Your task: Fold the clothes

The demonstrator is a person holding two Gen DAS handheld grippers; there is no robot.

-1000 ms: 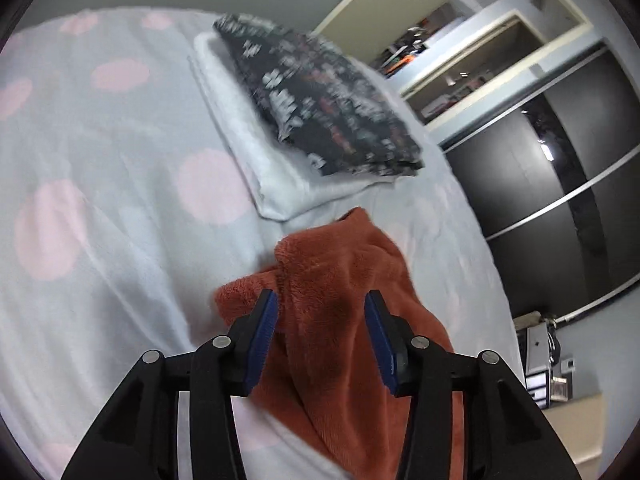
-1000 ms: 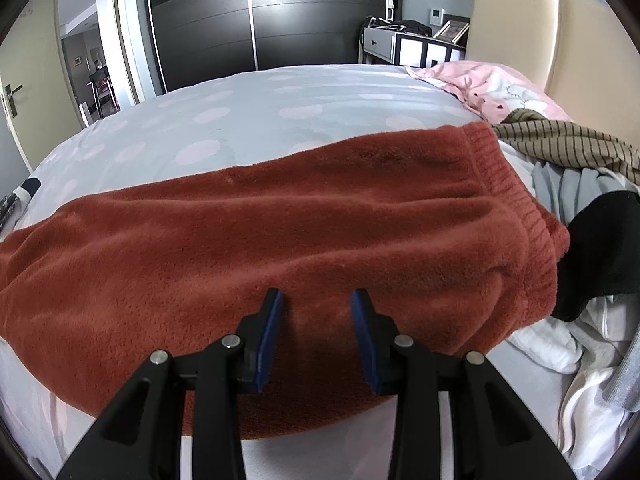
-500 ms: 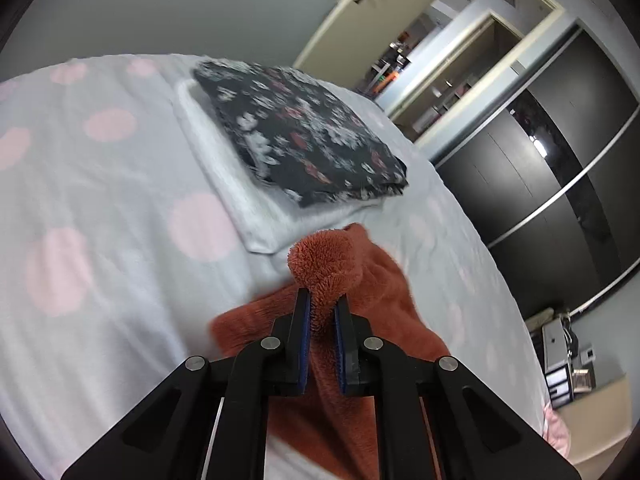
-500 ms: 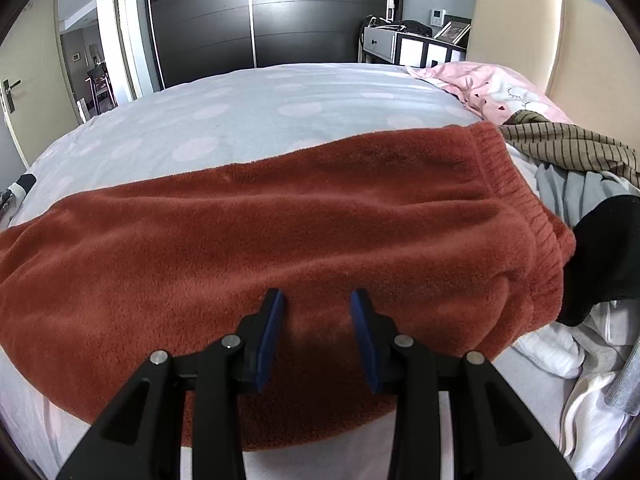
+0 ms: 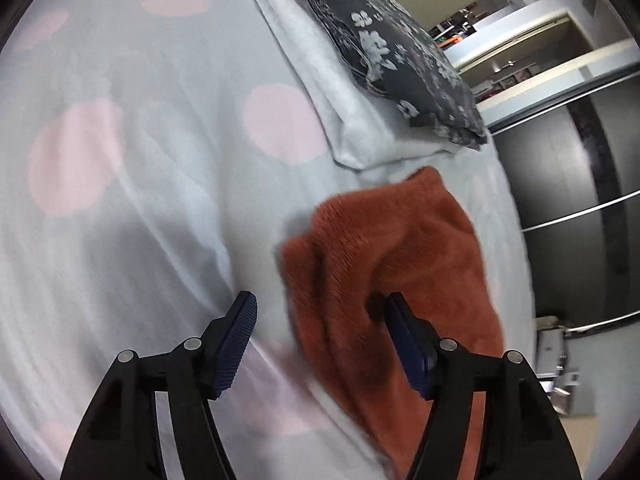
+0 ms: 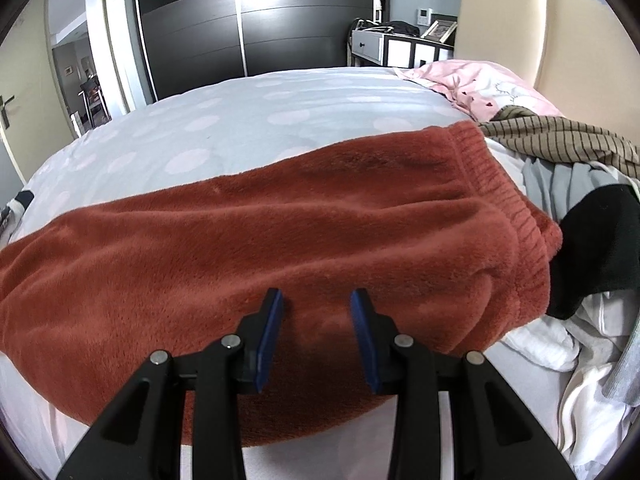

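Lying on the spotted bed [image 6: 248, 120], the fuzzy red pants [image 6: 280, 232] stretch out flat. The left hand-held gripper [image 5: 320, 312] tilts down, jaws opening, clamped on nothing, over a soft crumpled leg end. The right hand-held gripper [image 6: 316, 300] hangs half apart, pinching nothing, above the pants.

Lying across the bed [image 6: 248, 120]: fleece trousers [image 6: 280, 240], waistband end toward the headboard [image 6: 560, 40], other end toward the folded stack [image 5: 344, 92]. On that stack, a folded top [image 5: 400, 60] over a folded towel [image 5: 320, 80], just beyond the trousers' end. Between trousers and headboard, a heap of clothes [image 6: 580, 184], touching the waistband. Beyond the bed's far side, a wardrobe [image 6: 260, 20]; beside the headboard, a dresser [image 6: 400, 46].
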